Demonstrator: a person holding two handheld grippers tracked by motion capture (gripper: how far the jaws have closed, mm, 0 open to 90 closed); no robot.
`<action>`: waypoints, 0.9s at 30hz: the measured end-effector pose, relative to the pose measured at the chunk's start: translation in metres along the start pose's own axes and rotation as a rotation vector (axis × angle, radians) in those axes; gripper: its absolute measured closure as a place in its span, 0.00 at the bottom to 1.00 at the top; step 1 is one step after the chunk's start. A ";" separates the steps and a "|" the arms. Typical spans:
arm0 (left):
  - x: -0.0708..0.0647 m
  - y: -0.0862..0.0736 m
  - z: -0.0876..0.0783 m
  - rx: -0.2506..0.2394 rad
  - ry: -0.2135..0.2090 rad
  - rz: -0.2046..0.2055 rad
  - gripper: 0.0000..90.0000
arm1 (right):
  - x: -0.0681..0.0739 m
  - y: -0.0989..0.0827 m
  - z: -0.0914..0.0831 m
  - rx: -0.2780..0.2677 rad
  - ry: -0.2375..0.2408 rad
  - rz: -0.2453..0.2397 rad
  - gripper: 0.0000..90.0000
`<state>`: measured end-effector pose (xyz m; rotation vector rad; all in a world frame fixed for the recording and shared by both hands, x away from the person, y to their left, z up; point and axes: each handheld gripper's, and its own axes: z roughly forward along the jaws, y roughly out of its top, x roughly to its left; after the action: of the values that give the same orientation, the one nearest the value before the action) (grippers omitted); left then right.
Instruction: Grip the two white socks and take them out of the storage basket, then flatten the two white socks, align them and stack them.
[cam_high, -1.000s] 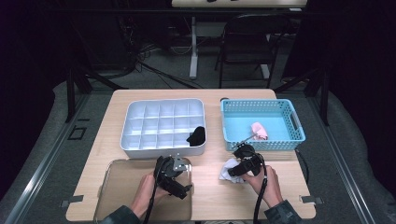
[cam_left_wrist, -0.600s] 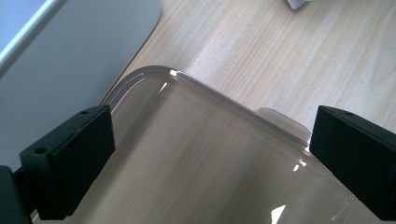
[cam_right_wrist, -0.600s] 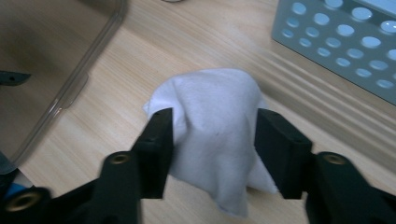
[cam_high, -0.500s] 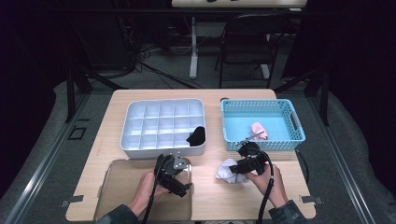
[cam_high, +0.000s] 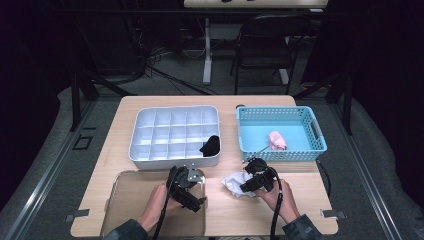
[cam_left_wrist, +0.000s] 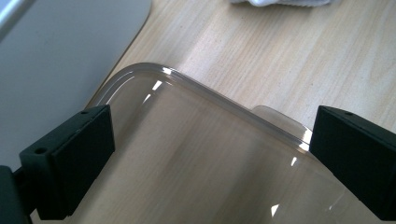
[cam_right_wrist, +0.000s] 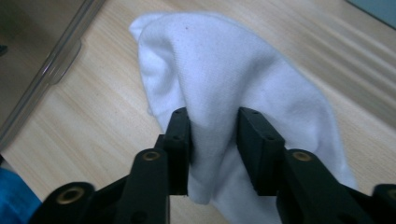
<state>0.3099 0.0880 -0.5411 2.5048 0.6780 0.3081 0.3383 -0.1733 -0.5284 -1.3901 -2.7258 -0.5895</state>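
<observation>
While our right gripper (cam_right_wrist: 212, 140) has been closing its jaws on the white sock's (cam_right_wrist: 233, 84) fold, we lift gently — left gripper (cam_left_wrist: 210, 158) jaws apart over the clear lid (cam_left_wrist: 196, 172).

Dim room: light wooden counter (cam_high: 300, 200) at centre on grey carpeted floor (cam_high: 60, 165), a dark folding chair (cam_high: 265, 45) at 12 o'clock beside a white post-legged table (cam_high: 206, 45), loose cables (cam_high: 165, 70) at 11 o'clock, walls lost in darkness.
</observation>
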 end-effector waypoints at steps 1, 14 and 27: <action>0.000 0.000 0.000 0.001 0.001 0.001 0.00 | 0.001 0.000 0.001 -0.007 0.013 0.007 0.65; -0.001 0.001 0.002 0.007 -0.004 0.007 0.00 | -0.030 -0.013 -0.039 -0.143 -0.030 0.096 0.42; -0.006 0.005 0.004 -0.020 -0.043 -0.030 0.04 | -0.034 -0.011 -0.003 -0.067 -0.040 0.066 0.83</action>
<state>0.3084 0.0800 -0.5425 2.4723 0.6910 0.2481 0.3494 -0.2062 -0.5356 -1.5159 -2.7024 -0.6616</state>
